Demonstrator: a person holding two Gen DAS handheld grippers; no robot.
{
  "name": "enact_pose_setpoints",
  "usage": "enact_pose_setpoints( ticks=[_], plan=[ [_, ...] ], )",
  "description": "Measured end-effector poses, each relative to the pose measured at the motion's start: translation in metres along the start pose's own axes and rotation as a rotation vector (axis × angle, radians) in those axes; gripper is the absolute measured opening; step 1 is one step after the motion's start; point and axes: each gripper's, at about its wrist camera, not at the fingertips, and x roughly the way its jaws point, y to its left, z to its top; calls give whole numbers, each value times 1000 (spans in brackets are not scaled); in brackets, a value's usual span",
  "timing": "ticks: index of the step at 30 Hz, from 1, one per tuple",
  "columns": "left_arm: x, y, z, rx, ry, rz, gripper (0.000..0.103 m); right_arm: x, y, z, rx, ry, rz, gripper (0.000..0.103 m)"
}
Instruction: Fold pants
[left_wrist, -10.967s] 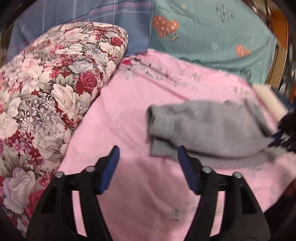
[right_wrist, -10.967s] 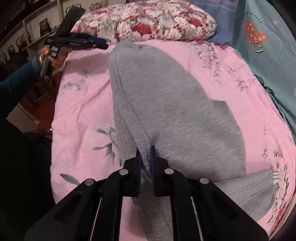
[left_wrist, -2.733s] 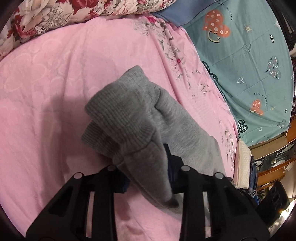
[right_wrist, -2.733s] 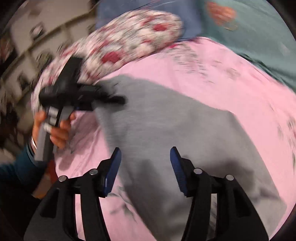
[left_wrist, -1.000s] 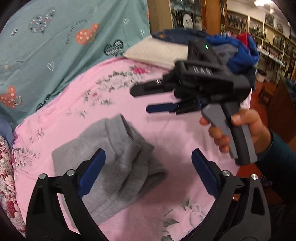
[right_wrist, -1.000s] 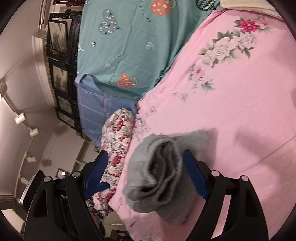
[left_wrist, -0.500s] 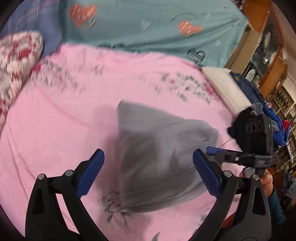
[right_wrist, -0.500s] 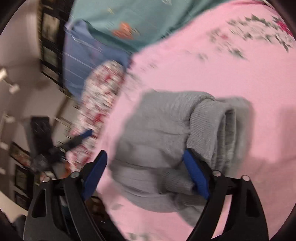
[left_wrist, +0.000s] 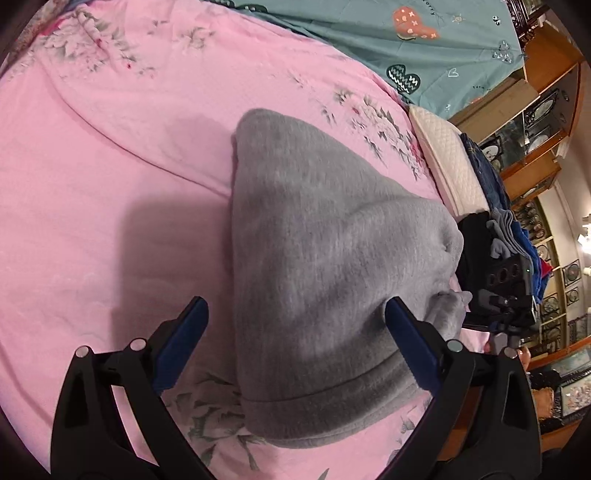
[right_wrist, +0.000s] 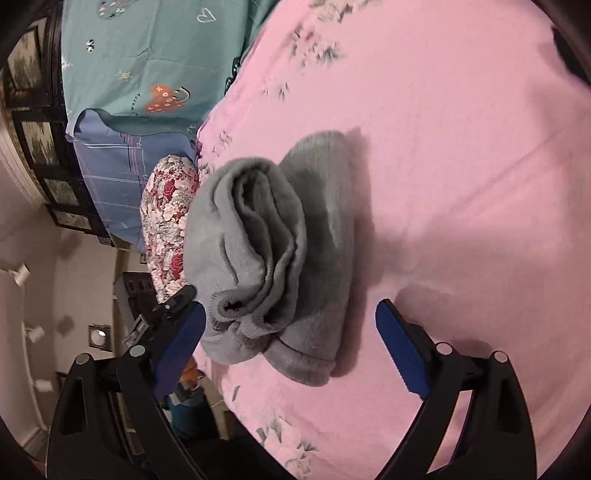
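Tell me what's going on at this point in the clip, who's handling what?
A person is folding grey fleece pants on a pink floral bedsheet with two handheld grippers. Right now neither grips anything. The left gripper hovers wide open over the bundle, and the right gripper is open too, facing the end where the folded layers show. The pants lie as a compact folded bundle, so the folding looks essentially done.
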Motion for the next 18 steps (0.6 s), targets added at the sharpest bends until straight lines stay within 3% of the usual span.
enact_pose_setpoints(
  ticks=[5, 9, 15, 18],
  plan=[
    [13, 9, 3, -63, 46, -80, 98, 25, 12, 8, 1, 75, -40, 93],
    [24, 16, 4, -105, 85, -141, 99, 42, 21, 16, -9, 132, -75, 101],
    [35, 16, 10, -101, 105, -186, 101, 49, 24, 16, -46, 151, -64, 101],
    [36, 17, 13, -92, 135, -205, 101, 41, 18, 12, -73, 164, -67, 90]
  ],
)
